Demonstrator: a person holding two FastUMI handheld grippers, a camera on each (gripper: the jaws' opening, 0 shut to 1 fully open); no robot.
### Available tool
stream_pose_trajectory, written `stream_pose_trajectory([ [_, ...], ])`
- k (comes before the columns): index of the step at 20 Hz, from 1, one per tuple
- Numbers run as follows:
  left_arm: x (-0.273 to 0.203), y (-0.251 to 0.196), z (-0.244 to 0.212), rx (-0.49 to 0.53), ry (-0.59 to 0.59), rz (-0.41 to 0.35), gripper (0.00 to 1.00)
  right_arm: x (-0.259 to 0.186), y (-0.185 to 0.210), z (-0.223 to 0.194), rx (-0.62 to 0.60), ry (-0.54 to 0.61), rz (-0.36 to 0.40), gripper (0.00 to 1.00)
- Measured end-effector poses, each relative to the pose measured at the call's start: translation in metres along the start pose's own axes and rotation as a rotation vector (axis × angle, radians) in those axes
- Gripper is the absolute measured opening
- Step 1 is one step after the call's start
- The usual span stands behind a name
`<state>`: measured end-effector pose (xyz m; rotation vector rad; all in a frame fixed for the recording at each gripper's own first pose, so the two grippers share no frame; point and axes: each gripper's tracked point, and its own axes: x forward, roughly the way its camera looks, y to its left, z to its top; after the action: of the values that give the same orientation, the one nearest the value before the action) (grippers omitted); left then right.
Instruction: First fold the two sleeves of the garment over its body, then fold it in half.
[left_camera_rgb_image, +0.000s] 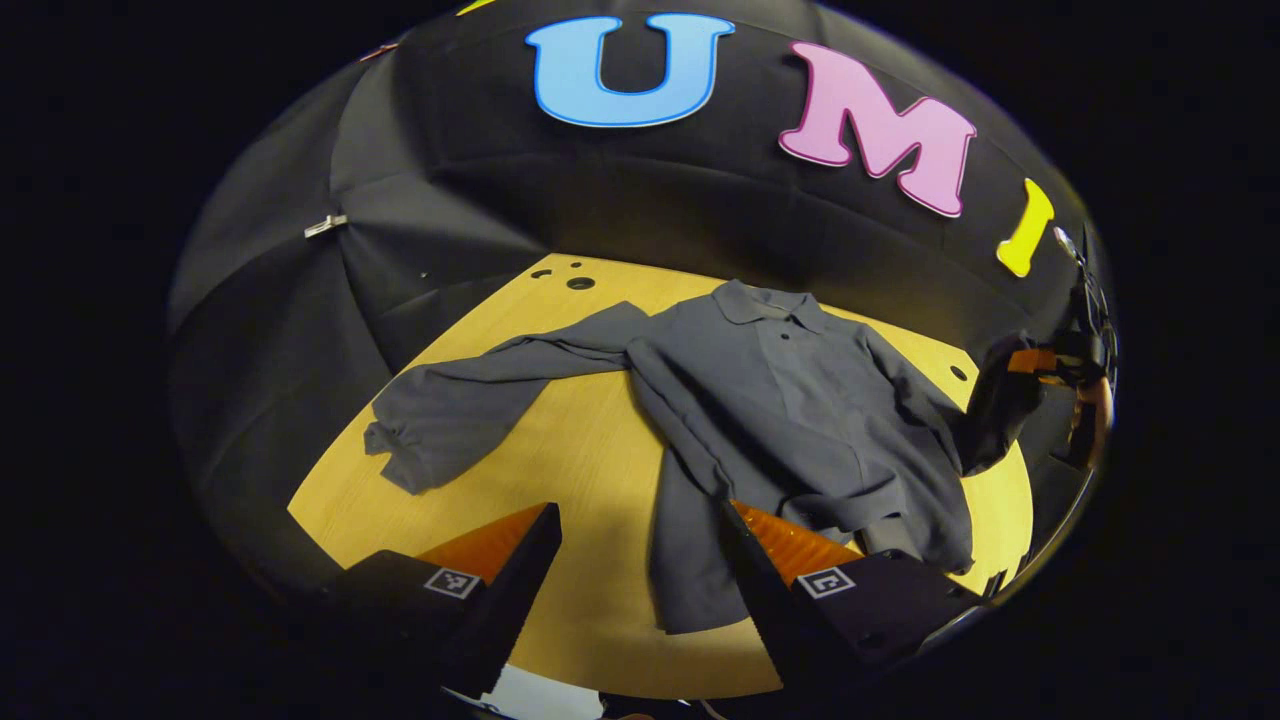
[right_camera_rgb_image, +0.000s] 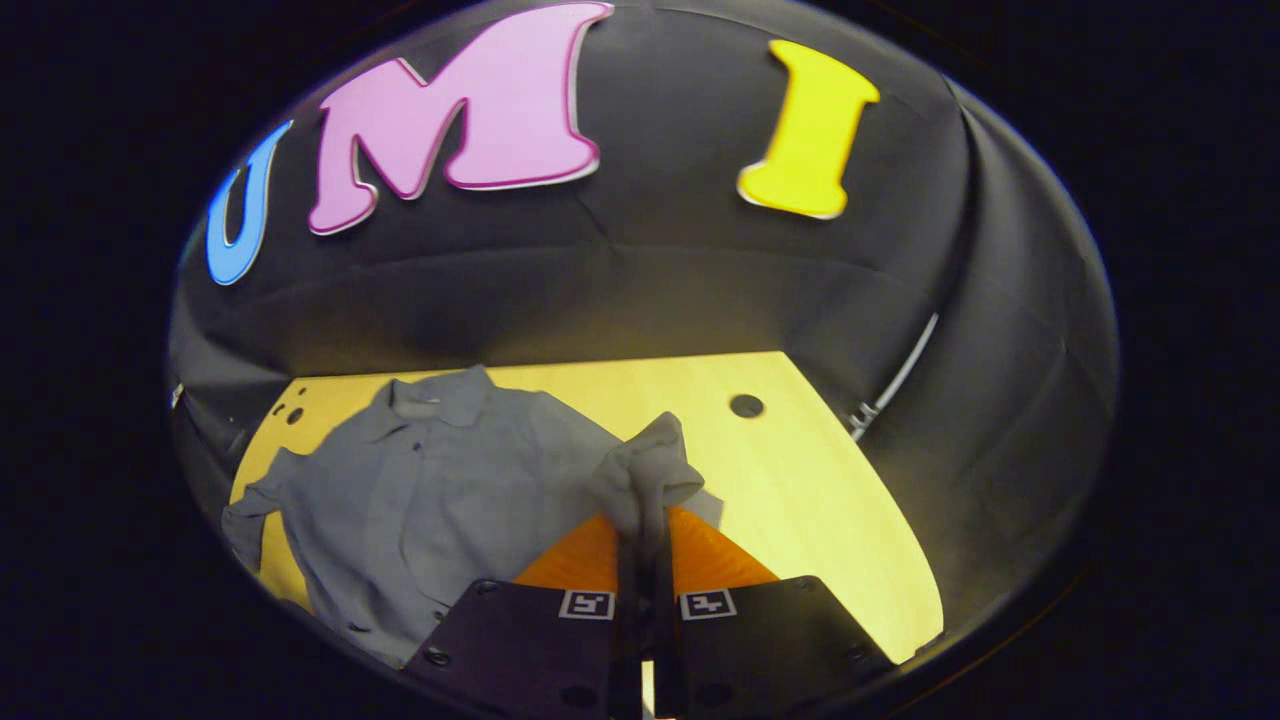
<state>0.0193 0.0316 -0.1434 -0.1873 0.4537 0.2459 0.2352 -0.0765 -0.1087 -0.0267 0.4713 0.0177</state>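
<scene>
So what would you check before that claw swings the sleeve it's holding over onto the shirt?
1. Right claw shut on the sleeve cuff: ok.
2. Cuff lifted off the wooden table: ok.
3. Shirt body flat, collar up: ok, though the hem is rumpled.
4. Left claw open, holding nothing: ok.
5. Other sleeve spread out on the table, not yet folded: ok.
6. Grip firm enough not to slip: cannot tell.

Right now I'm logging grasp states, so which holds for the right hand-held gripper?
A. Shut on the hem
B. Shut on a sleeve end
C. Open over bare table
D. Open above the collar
B: in the right gripper view the right hand-held gripper has its fingers closed together on the bunched sleeve, lifted off the table.
</scene>
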Motion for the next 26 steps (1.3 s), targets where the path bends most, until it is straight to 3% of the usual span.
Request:
stream_pose_trajectory([
  [7,0.0,0.041,-0.011,-0.103,0.034,0.067,0.99,0.028,0.116,0.027,0.055,-0.006,0.151,0.09],
  [14,0.009,0.067,-0.019,-0.142,0.065,0.103,0.97,0.041,0.201,0.013,0.167,0.043,0.277,0.09],
  [19,0.018,0.07,-0.017,-0.148,0.077,0.095,0.99,0.034,0.195,0.005,0.144,0.054,0.258,0.09],
  [26,0.036,0.048,-0.011,-0.098,0.08,0.008,0.99,-0.034,0.128,0.032,0.097,-0.072,0.151,0.09],
])
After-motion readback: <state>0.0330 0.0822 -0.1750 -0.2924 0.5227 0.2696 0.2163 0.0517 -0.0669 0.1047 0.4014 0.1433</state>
